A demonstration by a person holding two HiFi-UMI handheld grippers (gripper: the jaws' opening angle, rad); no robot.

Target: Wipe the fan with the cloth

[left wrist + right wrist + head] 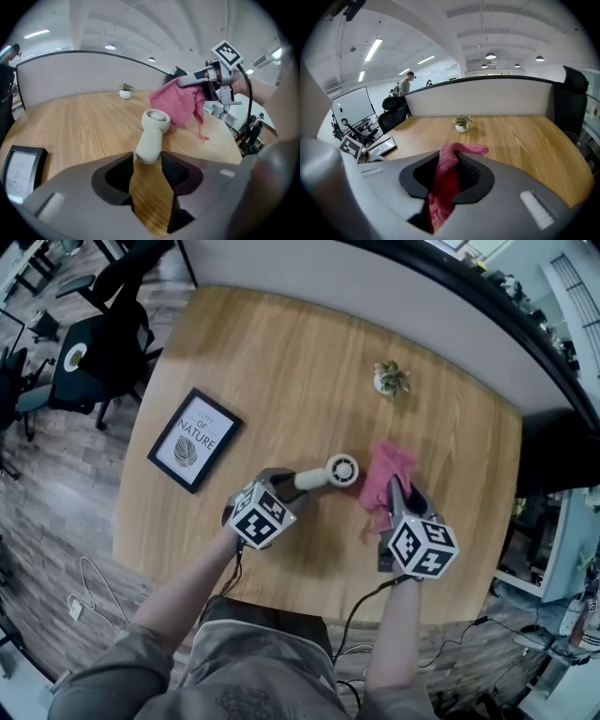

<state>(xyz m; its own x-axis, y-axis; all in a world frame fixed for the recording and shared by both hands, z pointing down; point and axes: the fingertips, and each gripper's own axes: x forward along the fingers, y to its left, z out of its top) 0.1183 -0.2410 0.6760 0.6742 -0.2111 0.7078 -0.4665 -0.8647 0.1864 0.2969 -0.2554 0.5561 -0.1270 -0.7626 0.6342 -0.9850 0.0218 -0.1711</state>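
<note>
A small cream hand-held fan (pixel 330 473) lies across the middle of the wooden table (pixel 281 362), with its round head (pixel 156 116) pointing away from me. My left gripper (pixel 291 482) is shut on the end of the fan's handle (pixel 149 151), which sits between the two pads. My right gripper (pixel 398 495) is shut on a pink cloth (pixel 386 472). The cloth hangs from its jaws just right of the fan's head, and in the left gripper view the cloth (pixel 178 104) drapes right behind the head. In the right gripper view the cloth (pixel 446 180) fills the gap between the jaws.
A black-framed picture (pixel 195 440) lies at the table's left side. A small potted plant (pixel 391 379) stands at the back near a grey partition. Office chairs (pixel 103 343) stand off the table's left corner, and cables lie on the floor.
</note>
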